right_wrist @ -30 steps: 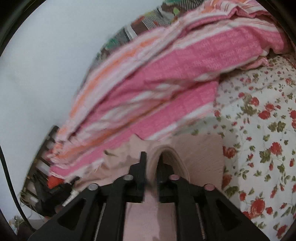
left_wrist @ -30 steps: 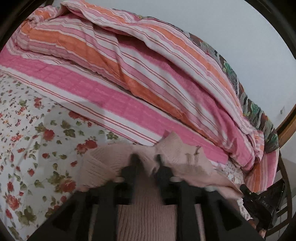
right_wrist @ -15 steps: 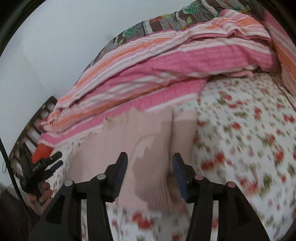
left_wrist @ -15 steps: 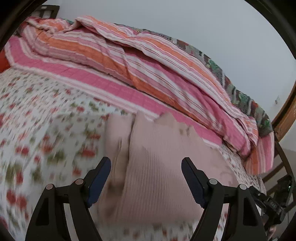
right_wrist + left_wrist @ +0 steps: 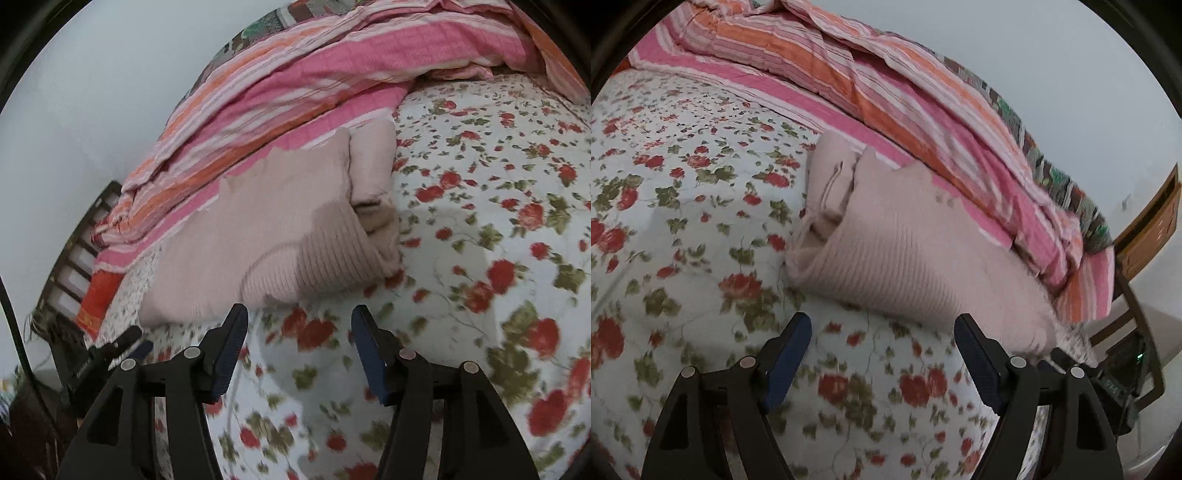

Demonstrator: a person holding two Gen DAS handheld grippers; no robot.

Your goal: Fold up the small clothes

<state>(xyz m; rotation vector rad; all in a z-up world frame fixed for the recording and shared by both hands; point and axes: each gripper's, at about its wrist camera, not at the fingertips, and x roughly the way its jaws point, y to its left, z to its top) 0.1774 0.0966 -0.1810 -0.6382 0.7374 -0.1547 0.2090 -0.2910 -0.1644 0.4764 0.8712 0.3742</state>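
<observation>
A pale pink ribbed knit garment (image 5: 897,251) lies folded on the floral bedsheet (image 5: 683,206), its far edge against the striped quilt. It also shows in the right wrist view (image 5: 280,229). My left gripper (image 5: 882,325) is open and empty, just short of the garment's near edge. My right gripper (image 5: 299,317) is open and empty, also just short of the near edge. The left gripper's black body shows at the lower left of the right wrist view (image 5: 110,354).
A bunched pink, orange and white striped quilt (image 5: 886,88) runs along the far side of the bed, also in the right wrist view (image 5: 314,81). A wooden bed frame (image 5: 1148,229) and a white wall lie beyond. An orange cloth (image 5: 98,299) lies by a slatted headboard.
Both grippers let go of the pink garment, opened, and pulled back toward me. The garment now lies folded on the sheet.
</observation>
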